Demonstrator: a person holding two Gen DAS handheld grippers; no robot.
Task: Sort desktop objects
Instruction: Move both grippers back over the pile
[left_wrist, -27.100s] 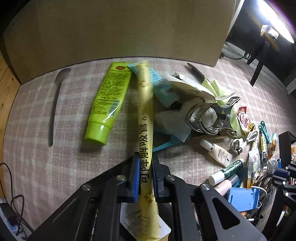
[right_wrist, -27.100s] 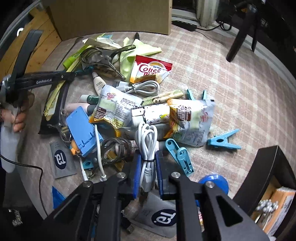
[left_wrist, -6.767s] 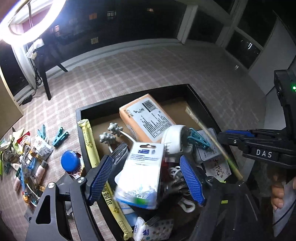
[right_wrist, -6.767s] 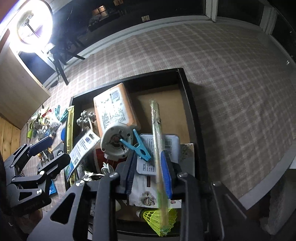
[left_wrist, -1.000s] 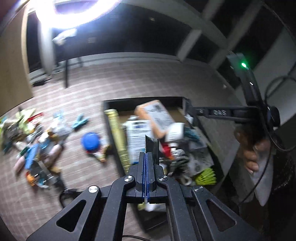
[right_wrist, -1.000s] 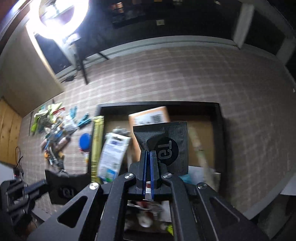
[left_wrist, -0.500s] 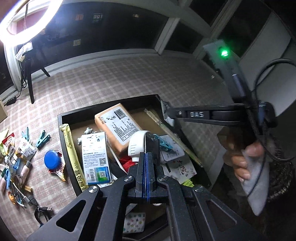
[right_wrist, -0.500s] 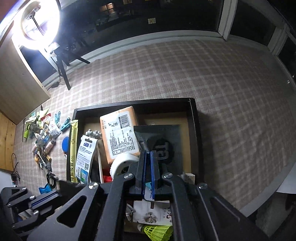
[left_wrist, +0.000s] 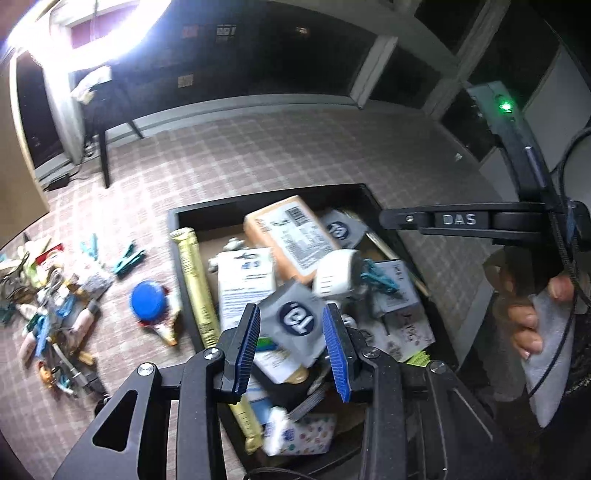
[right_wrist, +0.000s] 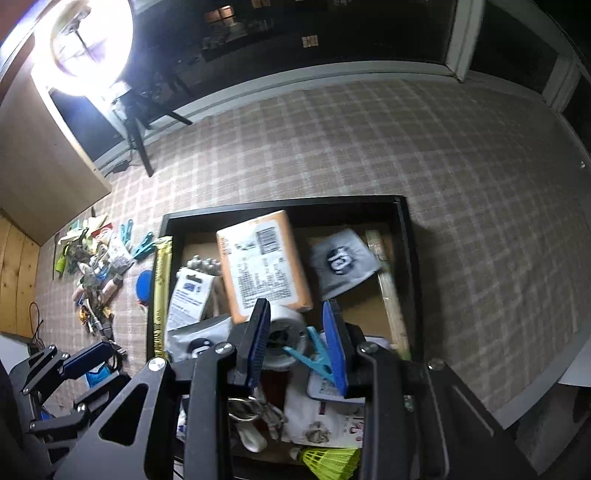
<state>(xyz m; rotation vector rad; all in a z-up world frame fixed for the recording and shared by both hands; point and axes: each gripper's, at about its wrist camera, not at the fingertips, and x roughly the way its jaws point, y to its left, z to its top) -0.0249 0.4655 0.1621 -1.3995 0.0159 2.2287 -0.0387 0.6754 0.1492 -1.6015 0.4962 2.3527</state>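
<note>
A black tray (left_wrist: 177, 218) (right_wrist: 406, 236) on the checked tablecloth holds several sorted items. My left gripper (left_wrist: 291, 339) is open above it, and a grey sachet (left_wrist: 295, 317) with a round dark logo lies free between the pads. My right gripper (right_wrist: 297, 339) is open and empty over the tray. A second grey sachet (right_wrist: 341, 262) lies at the tray's far right, also in the left wrist view (left_wrist: 341, 230). An orange packet (right_wrist: 262, 266), a white tape roll (right_wrist: 284, 332) and a teal clip (right_wrist: 314, 356) lie in the tray.
A pile of loose objects (left_wrist: 51, 295) (right_wrist: 96, 266) lies on the cloth left of the tray, with a blue round lid (left_wrist: 147, 302) and teal clips (left_wrist: 129, 256). A yellow stick pack (left_wrist: 194, 273) lies along the tray's left wall. A ring light (right_wrist: 88, 40) glares at the back left.
Both grippers were shut on grey sachets; both have opened. The right one's sachet now lies at the tray's far right, the left one's lies between its open pads.
</note>
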